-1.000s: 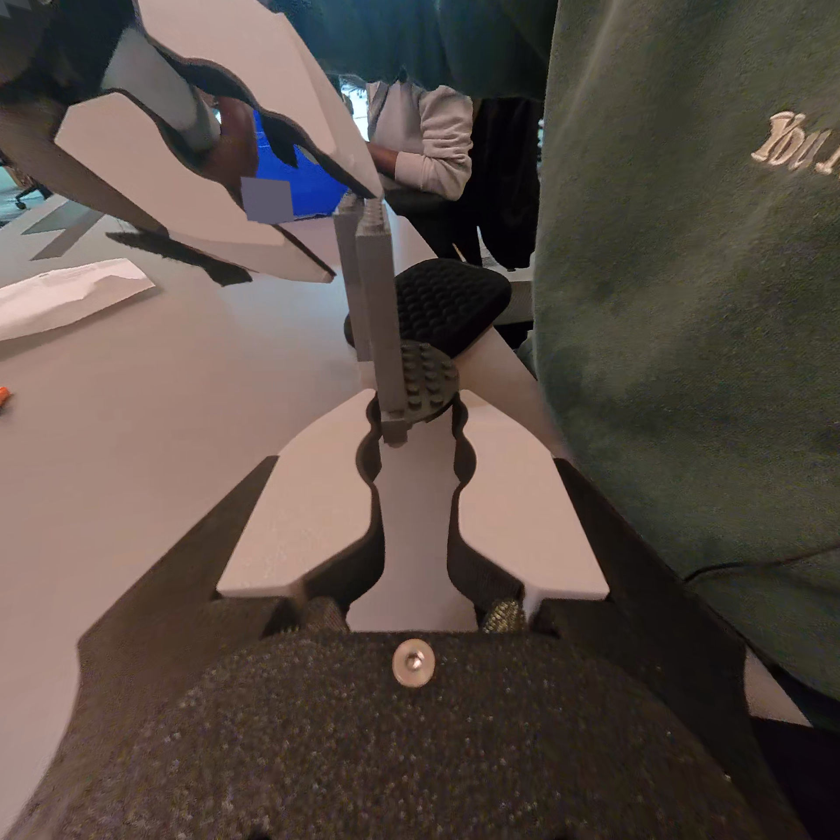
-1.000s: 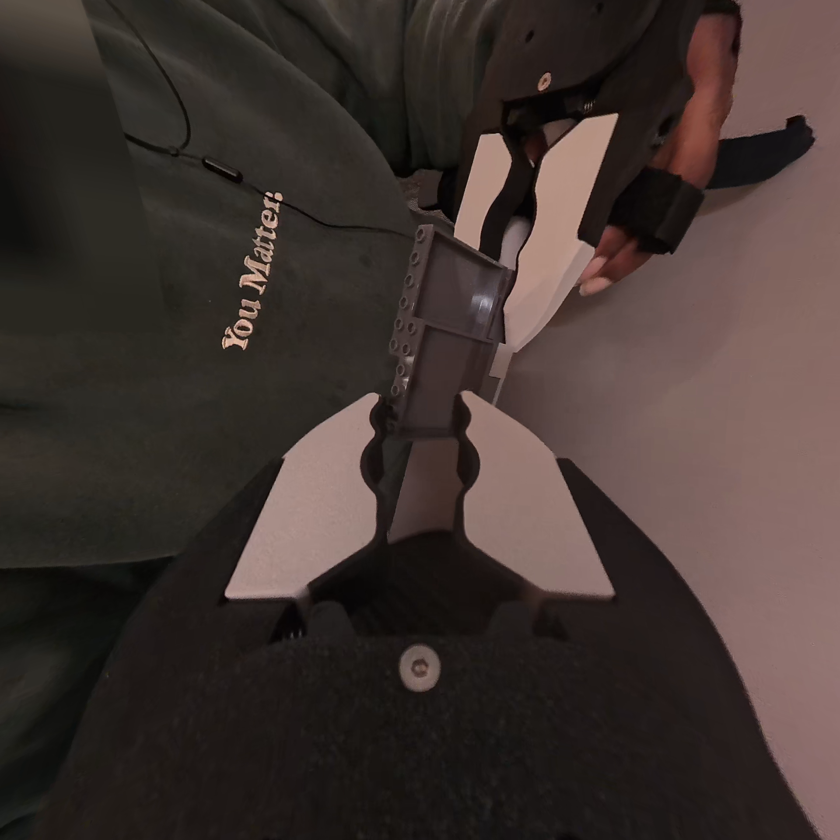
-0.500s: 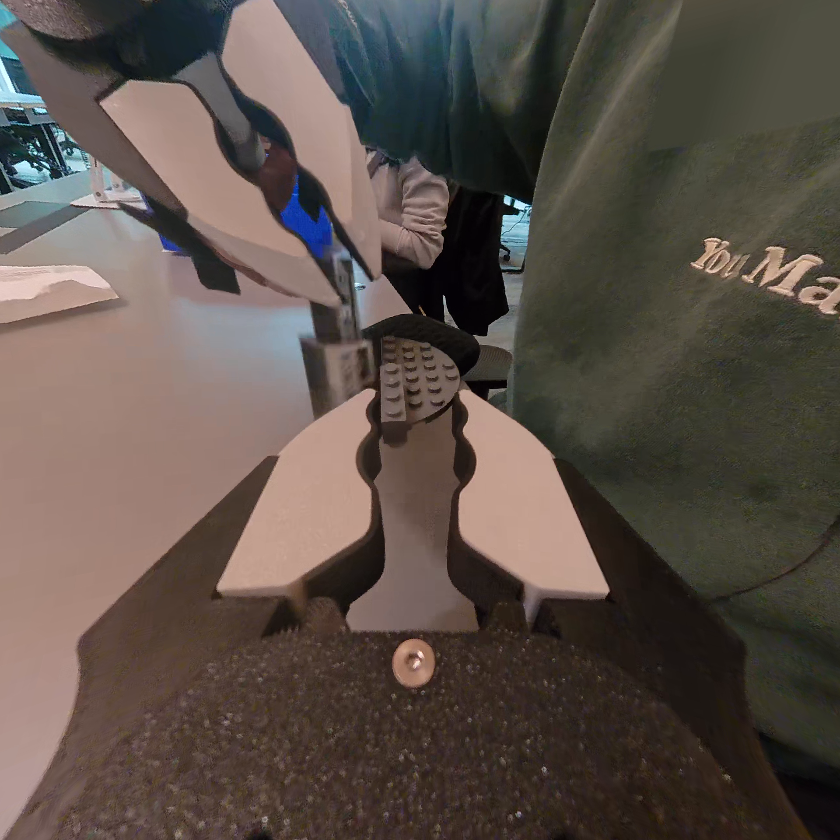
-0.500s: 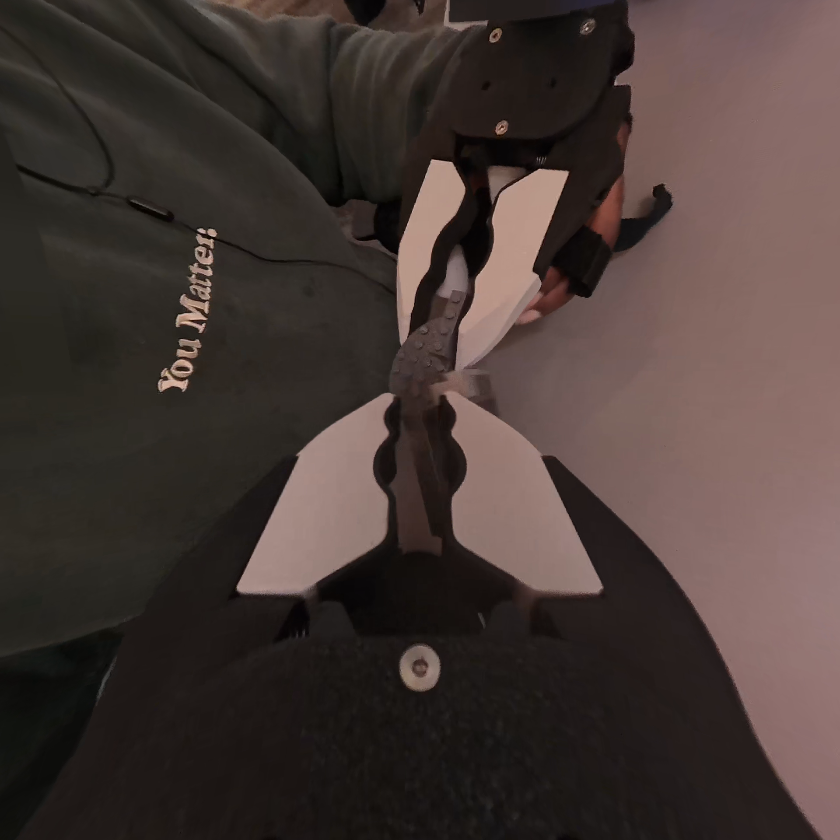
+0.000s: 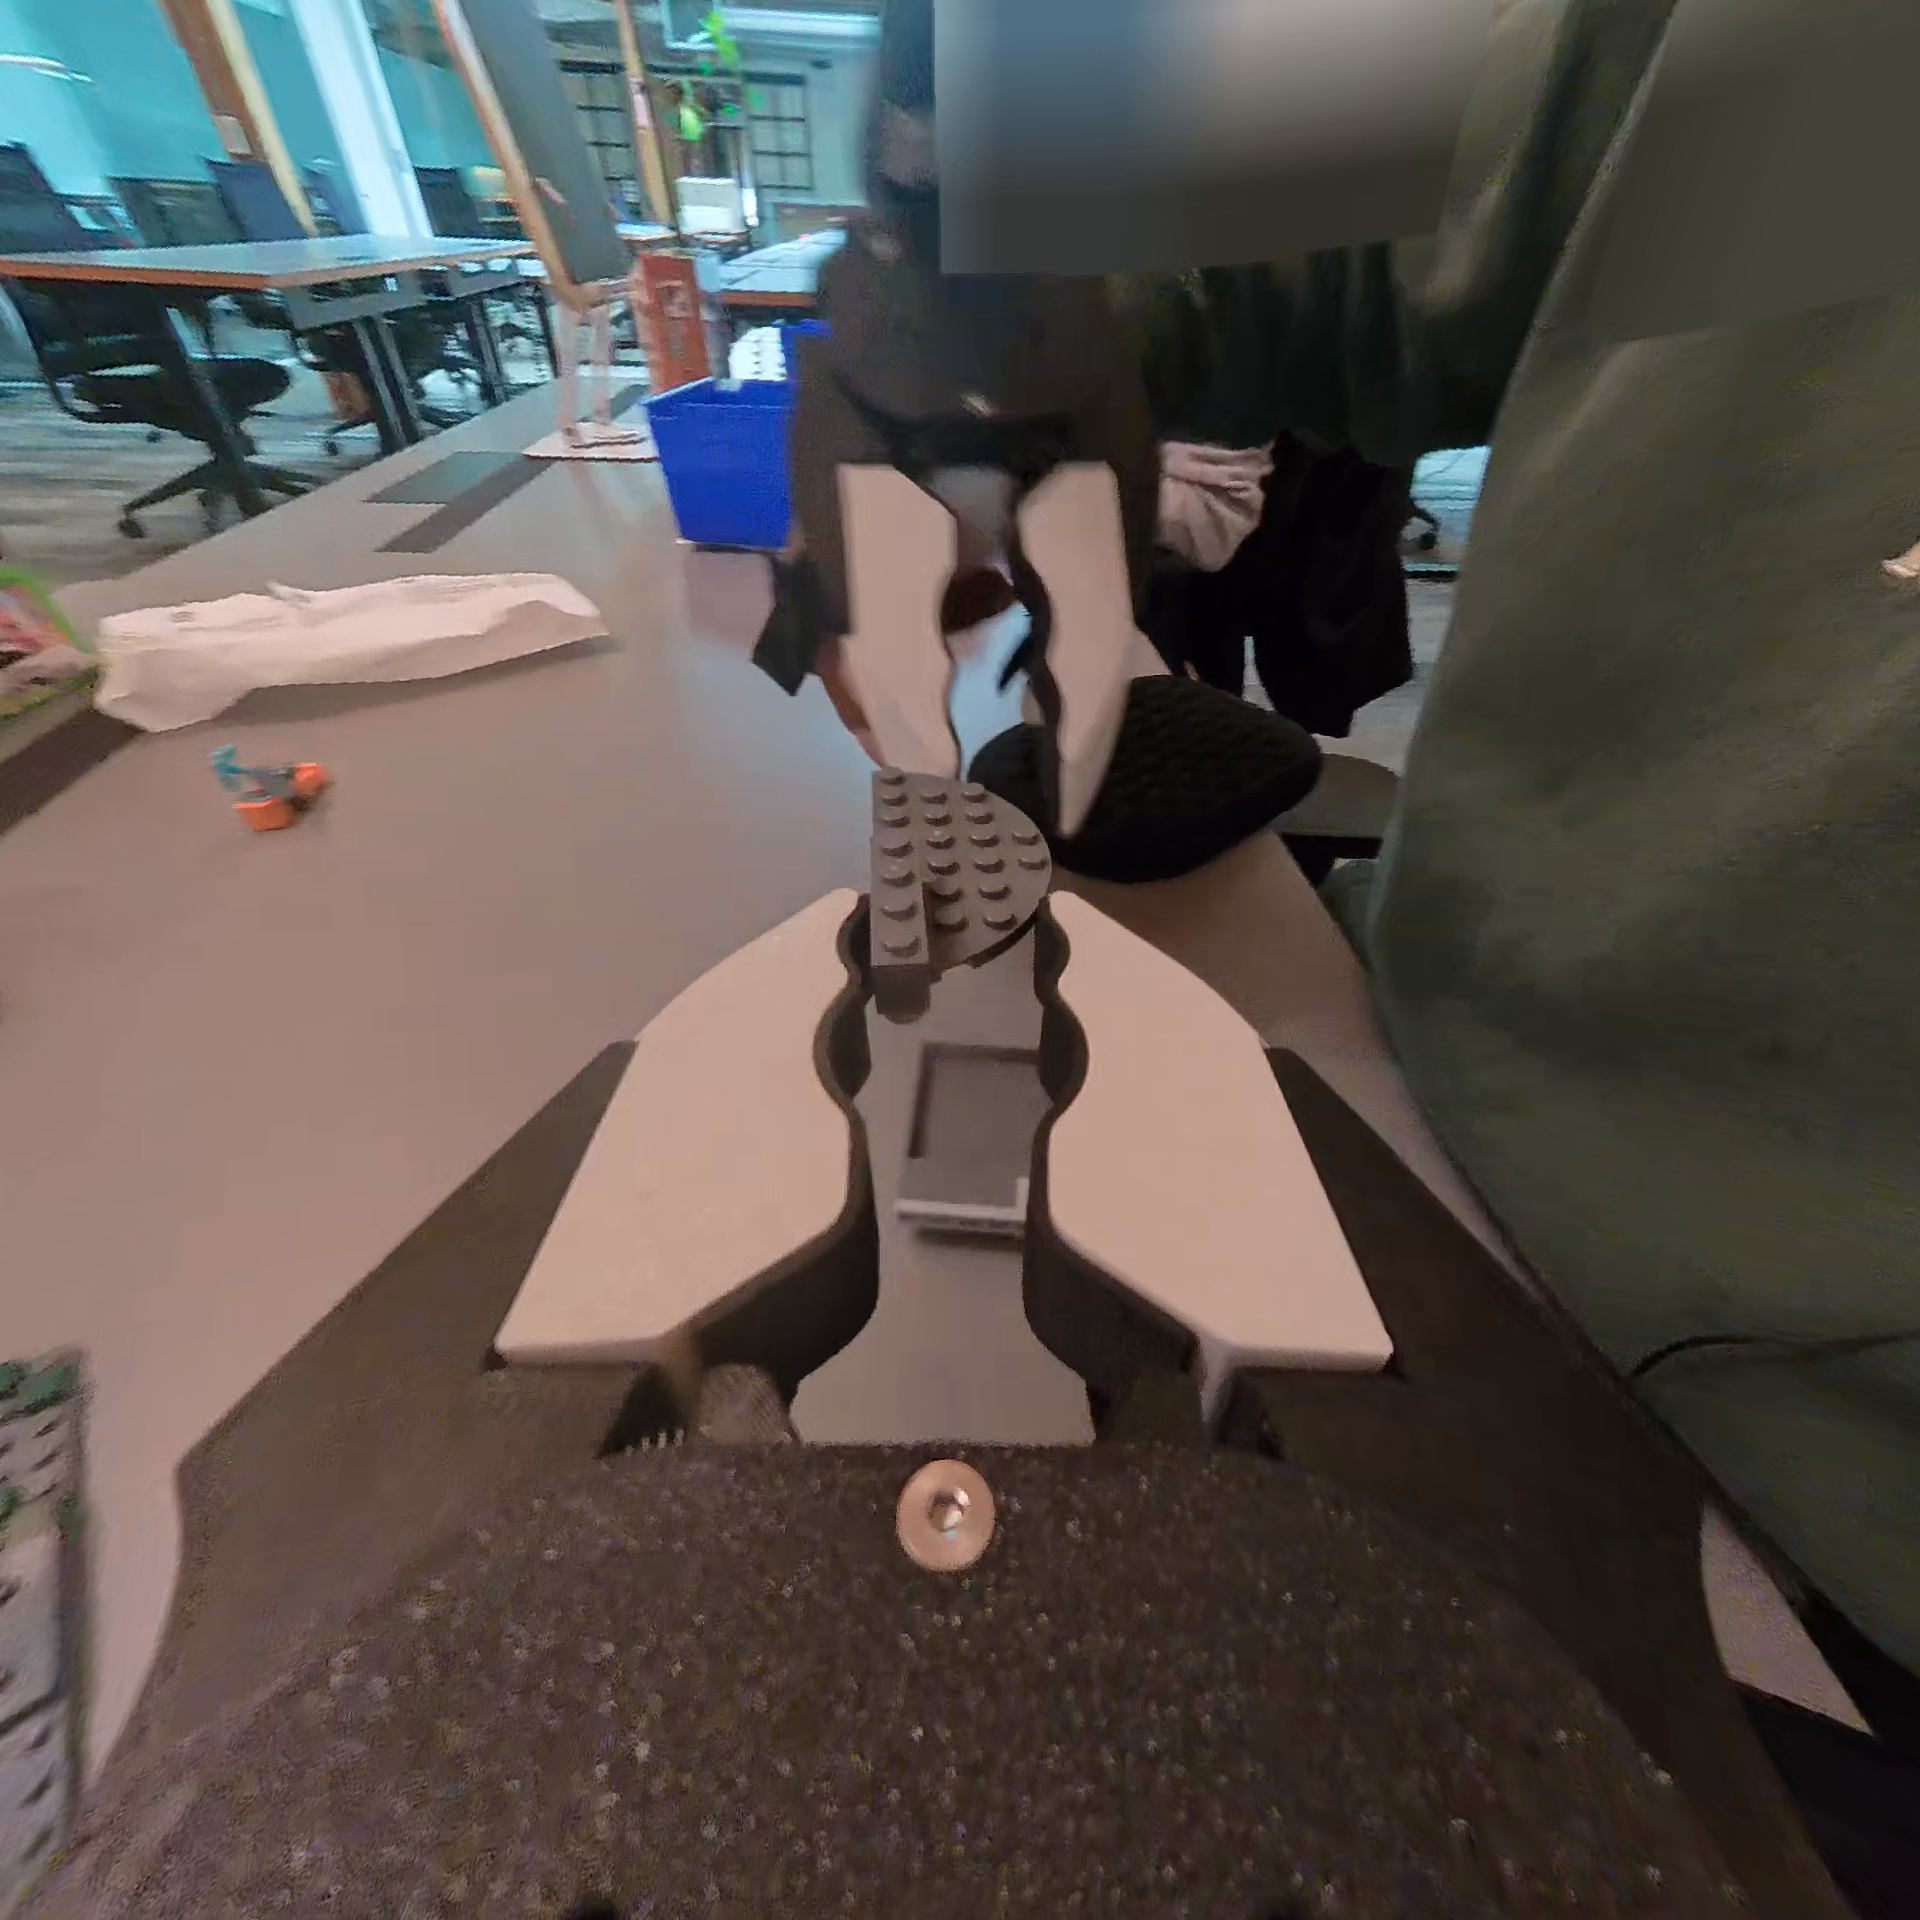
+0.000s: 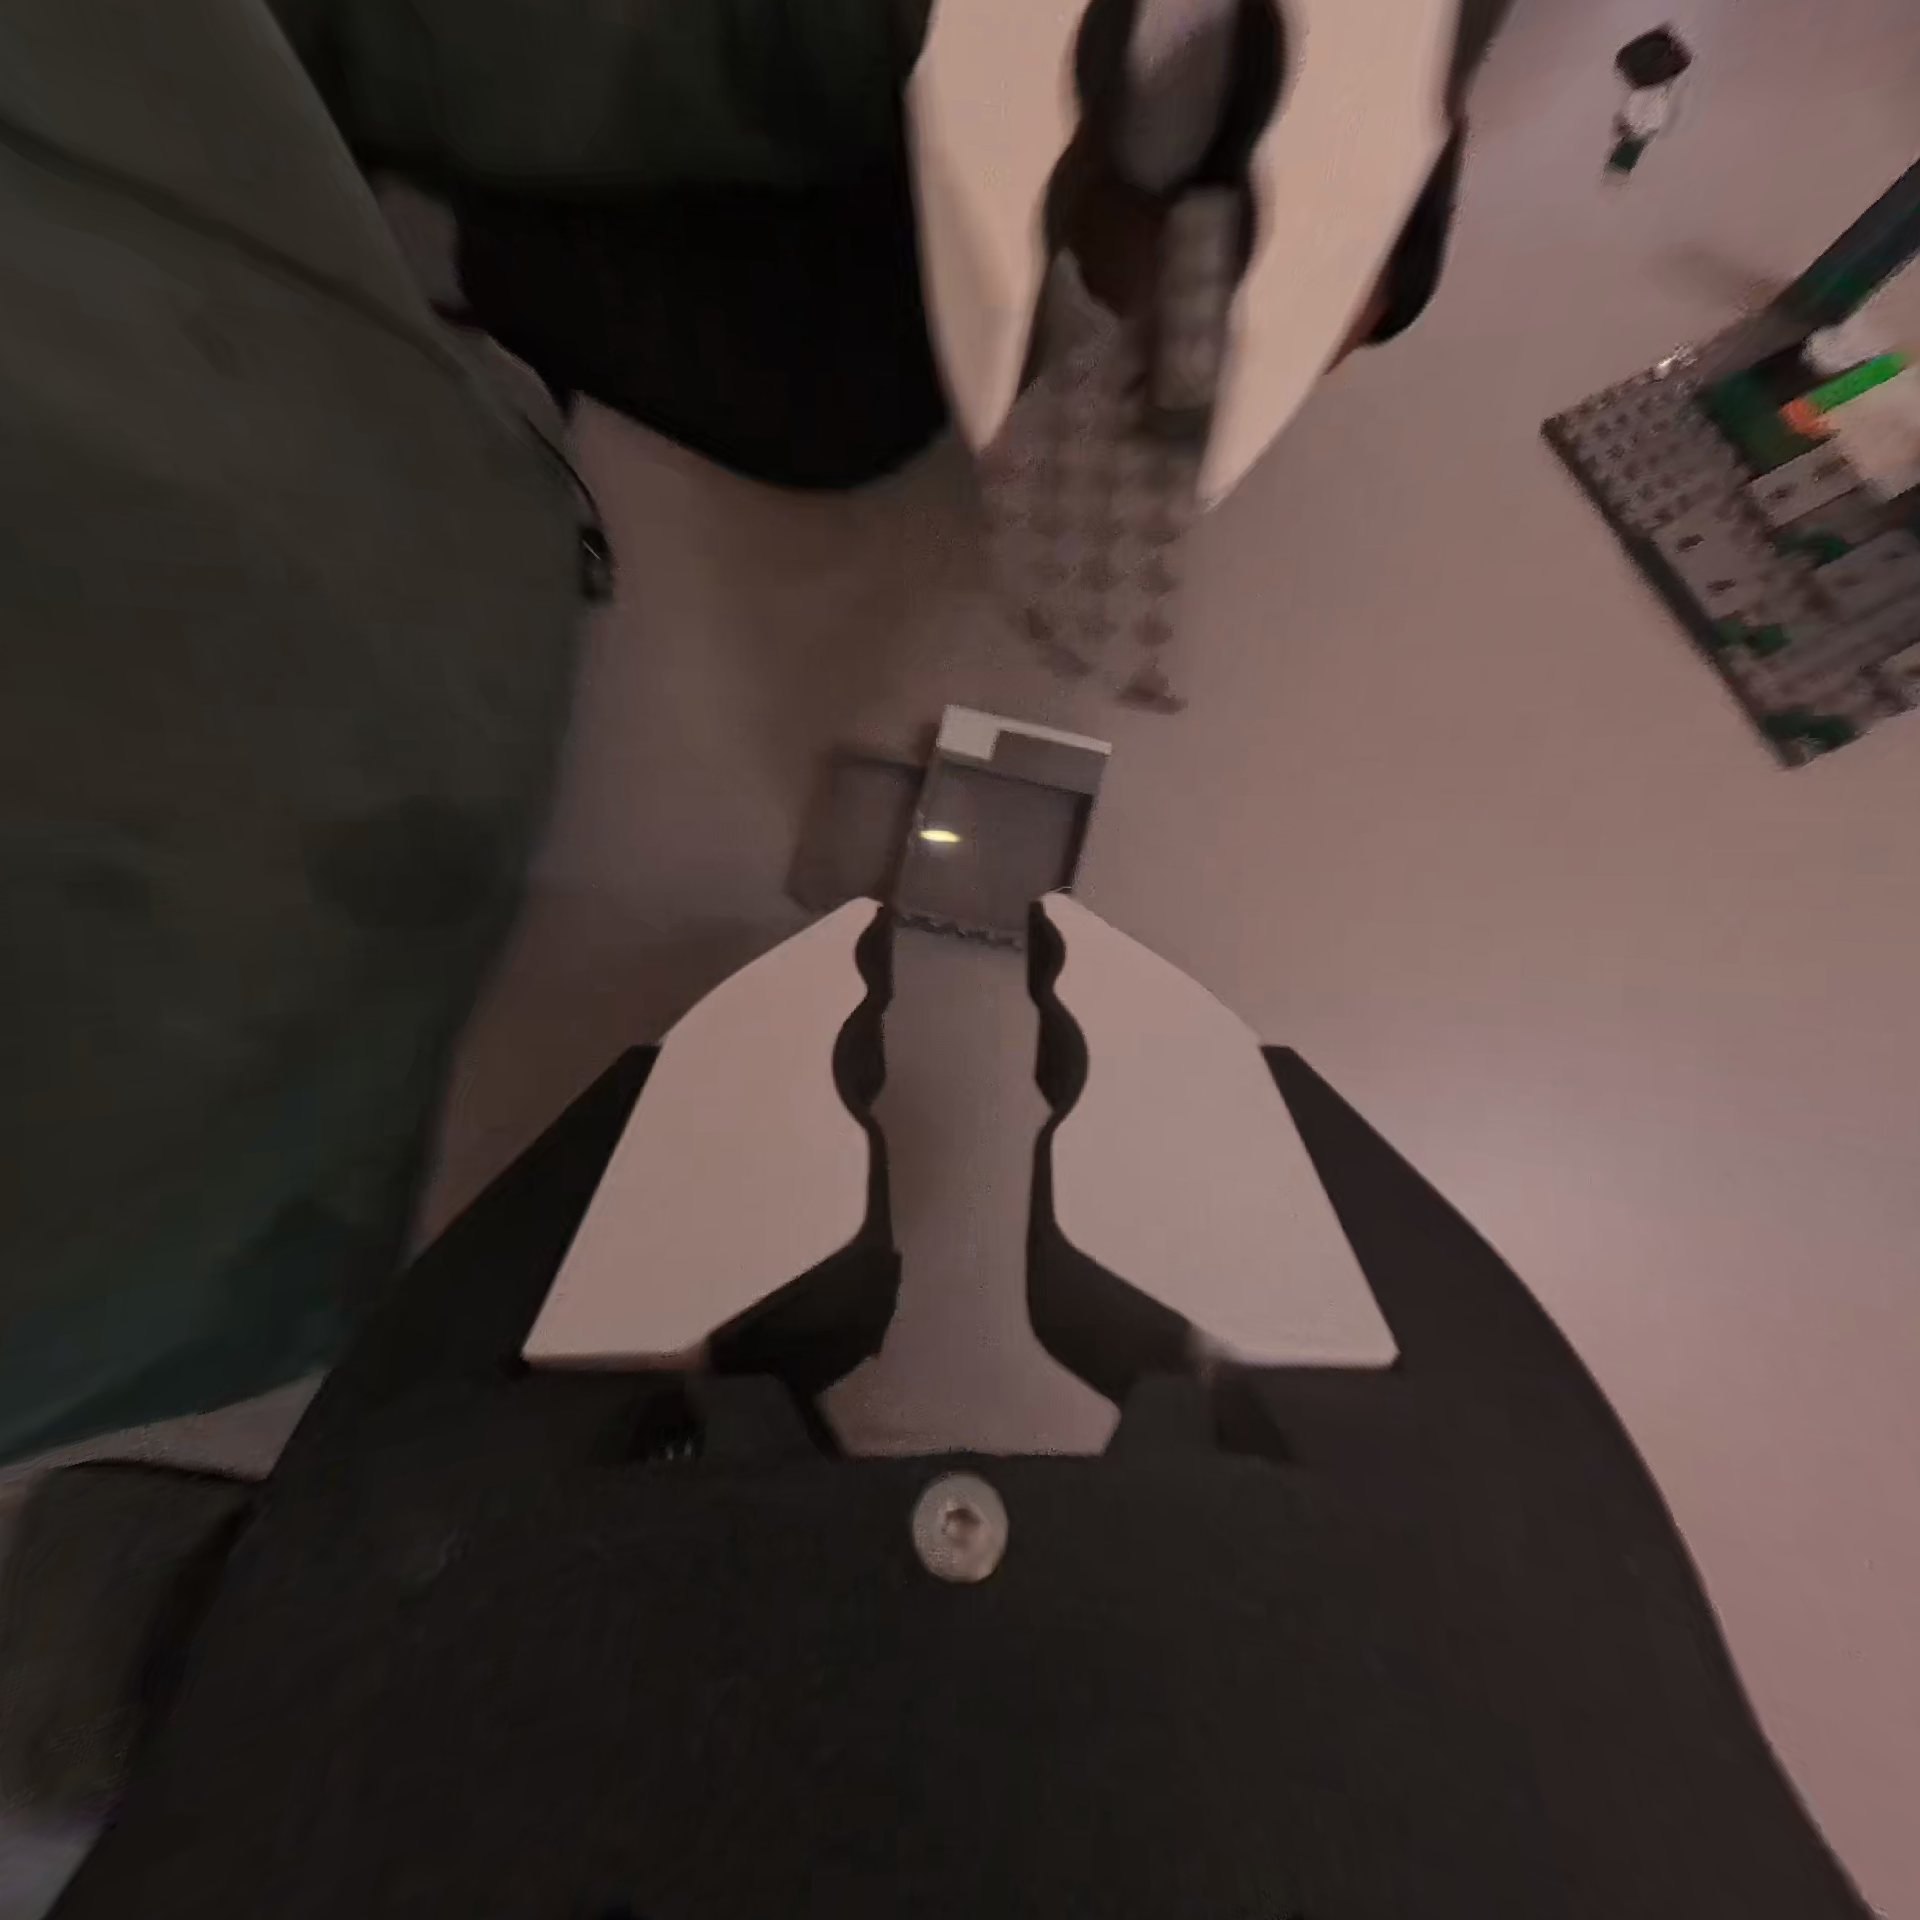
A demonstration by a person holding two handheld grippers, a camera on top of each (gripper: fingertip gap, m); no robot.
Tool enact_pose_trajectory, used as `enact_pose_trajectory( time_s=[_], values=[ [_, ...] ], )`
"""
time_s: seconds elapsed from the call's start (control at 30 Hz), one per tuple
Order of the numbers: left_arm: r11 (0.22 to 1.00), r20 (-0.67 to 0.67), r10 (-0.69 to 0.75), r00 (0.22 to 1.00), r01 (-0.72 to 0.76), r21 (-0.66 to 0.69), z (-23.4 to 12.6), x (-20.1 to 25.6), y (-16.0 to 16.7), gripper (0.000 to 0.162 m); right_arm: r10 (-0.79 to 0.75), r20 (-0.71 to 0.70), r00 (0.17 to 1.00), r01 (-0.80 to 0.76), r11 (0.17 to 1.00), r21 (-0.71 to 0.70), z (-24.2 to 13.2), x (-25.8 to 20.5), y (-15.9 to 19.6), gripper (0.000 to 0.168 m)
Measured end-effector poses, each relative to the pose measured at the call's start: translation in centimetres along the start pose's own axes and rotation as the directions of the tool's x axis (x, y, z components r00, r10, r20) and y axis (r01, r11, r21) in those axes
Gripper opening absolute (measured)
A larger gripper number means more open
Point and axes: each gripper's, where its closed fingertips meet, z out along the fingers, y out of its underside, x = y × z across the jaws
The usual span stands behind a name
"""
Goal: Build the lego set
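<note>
Left tongs (image 5: pixel 948 899) pinching studded plate (image 5: pixel 966 852) aloft, for mating. Right tongs (image 6: pixel 956 909) spread, empty; window piece (image 6: pixel 992 831) flat at 12 o'clock, probably for regripping.

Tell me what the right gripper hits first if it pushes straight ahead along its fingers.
Probably the grey window-like lego piece lying on the table, just beyond the right gripper tips; depth is uncertain.

a crumpled white bag (image 5: pixel 343 644) lies on the grey table (image 5: pixel 416 935), a blue bin (image 5: pixel 722 468) farther back.
</note>
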Motion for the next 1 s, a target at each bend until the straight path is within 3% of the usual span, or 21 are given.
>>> enact_pose_trajectory(
  time_s=[0.13, 0.23, 0.43, 0.53, 0.7, 0.87, 1.0],
  values=[
    [1.0, 0.087, -0.013, 0.996, 0.013, -0.008, -0.8, -1.9, 0.3, 0.028, -0.398, -0.216, 0.892, 0.387, 0.917, -0.091, 3.2, -0.6, 3.3, 0.038],
    [0.999, 0.137, -0.022, 0.99, 0.027, -0.03, -0.9, -2.9, 1.0, 0.028, -0.467, -0.167, 0.868, 0.458, 0.884, -0.092, 5.6, -1.9, 3.6, 0.054],
    [0.998, 0.158, -0.026, 0.987, 0.033, -0.046, -0.8, -3.2, 1.6, 0.028, -0.521, -0.023, 0.853, 0.515, 0.849, -0.118, 7.3, -1.4, 3.3, 0.048],
    [0.998, 0.158, -0.022, 0.987, 0.03, -0.048, -0.9, -3.2, 1.6, 0.028, -0.478, 0.069, 0.875, 0.483, 0.87, -0.094, 7.8, -1.1, 3.4, 0.029],
    [0.998, 0.166, -0.017, 0.986, 0.027, -0.054, -0.9, -3.4, 1.7, 0.028, -0.423, 0.078, 0.903, 0.428, 0.9, -0.077, 7.9, -0.3, 2.4, 0.015],
    [0.997, 0.17, -0.009, 0.985, 0.021, -0.072, -1.0, -3.5, 2.0, 0.028, -0.151, 0.233, 0.961, 0.172, 0.982, -0.072, 5.1, -1.2, 1.9, 0.005],
    [0.99, 0.154, 0.038, 0.987, -0.017, -0.137, -0.5, -3.1, 3.0, 0.029, 0.145, 0.447, 0.883, -0.081, 0.984, -0.158, 1.1, -2.5, 1.2, 0.005]
  ],
)
